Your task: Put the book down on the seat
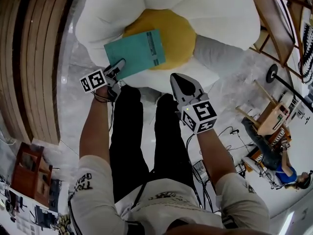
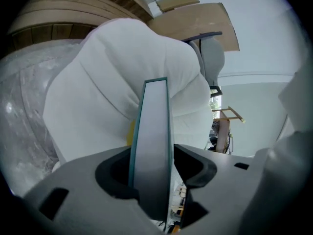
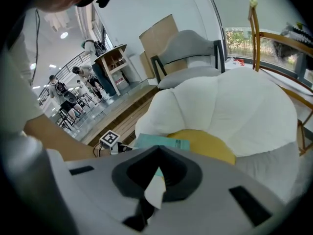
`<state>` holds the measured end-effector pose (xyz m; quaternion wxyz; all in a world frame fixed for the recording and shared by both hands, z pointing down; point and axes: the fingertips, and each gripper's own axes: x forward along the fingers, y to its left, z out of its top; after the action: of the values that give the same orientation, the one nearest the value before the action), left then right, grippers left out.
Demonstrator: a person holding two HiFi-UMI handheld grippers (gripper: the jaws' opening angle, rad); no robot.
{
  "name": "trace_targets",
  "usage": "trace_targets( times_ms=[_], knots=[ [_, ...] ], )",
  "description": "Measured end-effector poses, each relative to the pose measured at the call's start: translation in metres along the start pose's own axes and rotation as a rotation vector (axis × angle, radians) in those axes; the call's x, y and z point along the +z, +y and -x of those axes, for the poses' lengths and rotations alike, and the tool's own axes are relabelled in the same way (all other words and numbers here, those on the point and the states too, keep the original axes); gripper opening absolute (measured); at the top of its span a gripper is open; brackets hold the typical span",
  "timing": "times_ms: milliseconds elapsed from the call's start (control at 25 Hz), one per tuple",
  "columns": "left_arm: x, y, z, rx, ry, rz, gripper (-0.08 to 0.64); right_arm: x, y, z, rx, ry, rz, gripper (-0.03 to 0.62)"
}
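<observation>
A teal book (image 1: 136, 53) lies flat on the yellow seat cushion (image 1: 171, 28) of a white, petal-shaped armchair (image 1: 205, 4). My left gripper (image 1: 117, 66) is at the book's near left corner. In the left gripper view the book (image 2: 154, 131) stands edge-on between the jaws, with a thin gap on the right side, so the left gripper (image 2: 151, 153) is open around it. My right gripper (image 1: 180, 80) hovers at the chair's front edge, right of the book, shut and empty. In the right gripper view the book (image 3: 159, 142) and cushion (image 3: 205, 143) lie beyond the right gripper (image 3: 157, 148).
Curved wooden steps (image 1: 29, 43) run along the left. A wooden chair frame (image 1: 274, 13) stands at the upper right, and a grey chair (image 3: 190, 48) stands behind the armchair. My black-trousered legs (image 1: 132, 131) are right against the armchair's front. Cables (image 1: 200, 170) lie on the floor; a seated person (image 1: 279, 165) is at right.
</observation>
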<state>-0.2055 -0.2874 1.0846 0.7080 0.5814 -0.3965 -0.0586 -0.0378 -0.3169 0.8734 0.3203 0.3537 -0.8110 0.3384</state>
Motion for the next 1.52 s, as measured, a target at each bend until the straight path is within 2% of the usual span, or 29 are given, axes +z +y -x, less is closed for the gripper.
trace_targets(
  times_ms=[120, 400, 600, 760, 880, 1000, 1040, 1080, 1160, 1200, 1400, 1520],
  knots=[
    [0.001, 0.017, 0.007, 0.079, 0.022, -0.061, 0.269, -0.004, 0.008, -0.002, -0.014, 0.015, 0.019, 0.028],
    [-0.01, 0.037, 0.015, 0.215, 0.051, -0.15, 0.344, -0.005, 0.009, 0.0, -0.005, 0.011, 0.006, 0.028],
    [-0.004, 0.063, 0.03, 0.356, -0.018, -0.174, 0.352, -0.009, 0.008, 0.001, 0.001, 0.02, 0.02, 0.028],
    [-0.004, 0.069, 0.043, 0.378, -0.059, -0.148, 0.351, -0.016, 0.008, 0.004, 0.001, 0.029, 0.014, 0.028],
    [0.004, 0.064, 0.052, 0.414, -0.087, -0.17, 0.351, -0.014, 0.009, 0.005, 0.003, 0.029, 0.013, 0.028],
    [0.012, 0.049, 0.068, 0.467, -0.117, -0.223, 0.35, -0.003, 0.016, 0.009, 0.015, 0.008, 0.015, 0.028],
    [0.014, 0.042, 0.073, 0.49, -0.121, -0.251, 0.343, 0.002, 0.018, 0.011, 0.016, 0.0, 0.016, 0.028],
    [0.015, 0.033, 0.079, 0.519, -0.125, -0.282, 0.288, 0.006, 0.019, 0.015, 0.016, -0.008, 0.016, 0.028],
    [0.018, 0.014, 0.091, 0.585, -0.136, -0.346, 0.085, 0.015, 0.022, 0.023, 0.014, -0.026, 0.014, 0.028],
    [0.021, 0.003, 0.095, 0.605, -0.139, -0.377, 0.033, 0.02, 0.023, 0.027, 0.013, -0.037, 0.015, 0.028],
    [0.025, -0.075, 0.11, 0.611, -0.149, -0.52, 0.021, 0.052, 0.021, 0.058, -0.033, -0.091, -0.007, 0.028],
    [0.019, -0.126, 0.126, 0.597, -0.167, -0.527, 0.02, 0.071, 0.021, 0.084, -0.05, -0.118, -0.042, 0.028]
  ],
)
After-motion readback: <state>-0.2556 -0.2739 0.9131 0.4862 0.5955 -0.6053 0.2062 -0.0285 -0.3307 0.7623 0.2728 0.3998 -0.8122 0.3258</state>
